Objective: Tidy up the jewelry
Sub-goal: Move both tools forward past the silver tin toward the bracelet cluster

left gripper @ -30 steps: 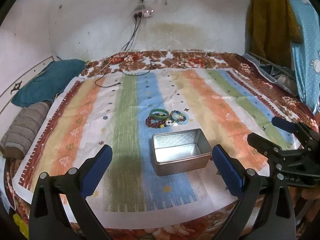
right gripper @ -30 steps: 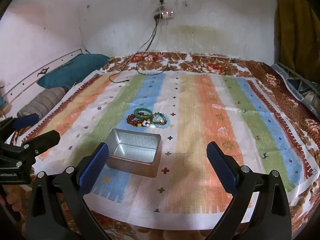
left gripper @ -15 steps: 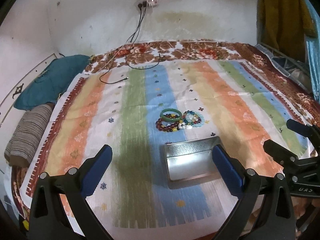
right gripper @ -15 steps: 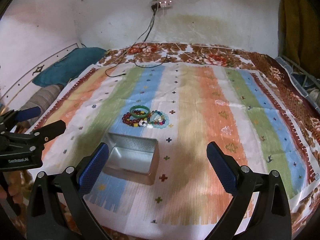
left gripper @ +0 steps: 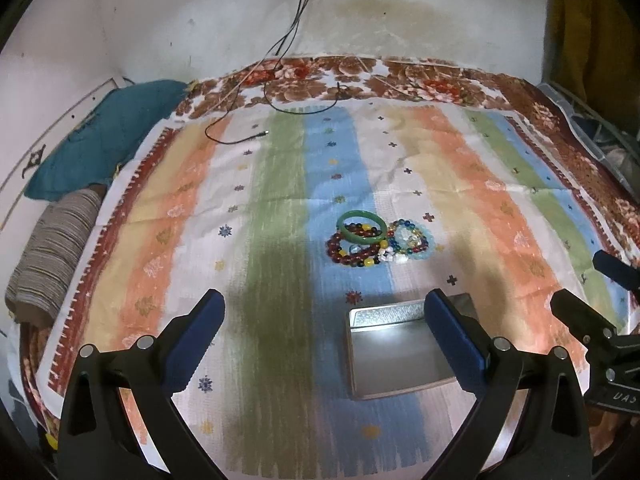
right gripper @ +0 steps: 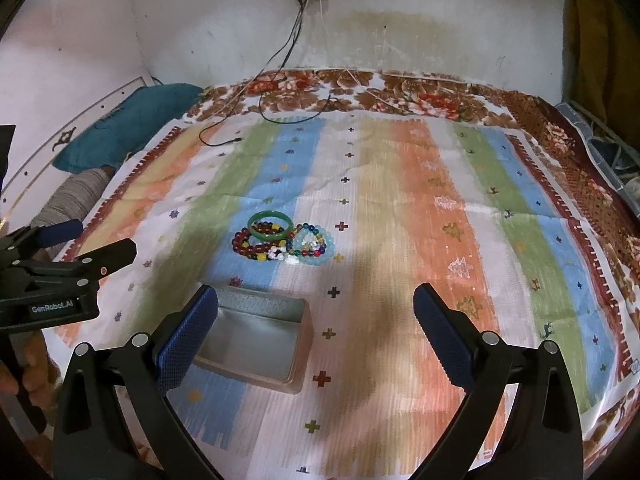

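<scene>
Bracelets [left gripper: 378,240] lie heaped on the striped cloth [left gripper: 280,208] over the bed, just beyond the metal tin [left gripper: 394,354]. We hold our left tool [left gripper: 325,334] and right tool [right gripper: 316,326] spread wide, empty, above the tin.

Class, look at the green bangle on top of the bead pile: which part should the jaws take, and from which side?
Probably the far rim of the green bangle, from above. It is a rigid ring lying nearly flat on the beads, and its far arc looks clear of them, so one finger can likely drop inside and one outside.
</scene>
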Tool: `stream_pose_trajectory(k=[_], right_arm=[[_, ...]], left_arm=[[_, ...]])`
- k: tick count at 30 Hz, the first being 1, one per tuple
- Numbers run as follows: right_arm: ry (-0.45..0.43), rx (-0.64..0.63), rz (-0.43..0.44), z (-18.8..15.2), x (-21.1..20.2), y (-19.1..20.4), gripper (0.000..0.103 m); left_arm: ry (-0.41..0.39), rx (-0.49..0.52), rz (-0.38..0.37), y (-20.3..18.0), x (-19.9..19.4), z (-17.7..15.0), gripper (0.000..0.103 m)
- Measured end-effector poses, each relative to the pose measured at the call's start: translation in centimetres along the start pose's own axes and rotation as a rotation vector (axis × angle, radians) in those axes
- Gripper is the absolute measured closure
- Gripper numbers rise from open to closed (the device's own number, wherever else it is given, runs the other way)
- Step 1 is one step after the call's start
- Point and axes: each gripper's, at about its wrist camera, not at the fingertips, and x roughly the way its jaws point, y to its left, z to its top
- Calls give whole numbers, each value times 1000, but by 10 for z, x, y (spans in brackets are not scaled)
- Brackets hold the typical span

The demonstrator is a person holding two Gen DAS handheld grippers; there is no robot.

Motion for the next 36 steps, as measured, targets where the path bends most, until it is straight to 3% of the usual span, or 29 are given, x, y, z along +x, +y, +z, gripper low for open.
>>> stream_pose_trajectory(k=[15, 24, 36], right_arm=[[58, -11, 21, 20, 34, 3, 4], [106, -38, 29, 28, 59, 7, 4], [176, -22, 35, 36, 97, 3, 4]], left_arm=[[94, -61, 21, 17, 45, 24, 6], [111, -112, 34, 22, 64, 39, 6], [153, -69, 27, 12, 102, 50, 6]])
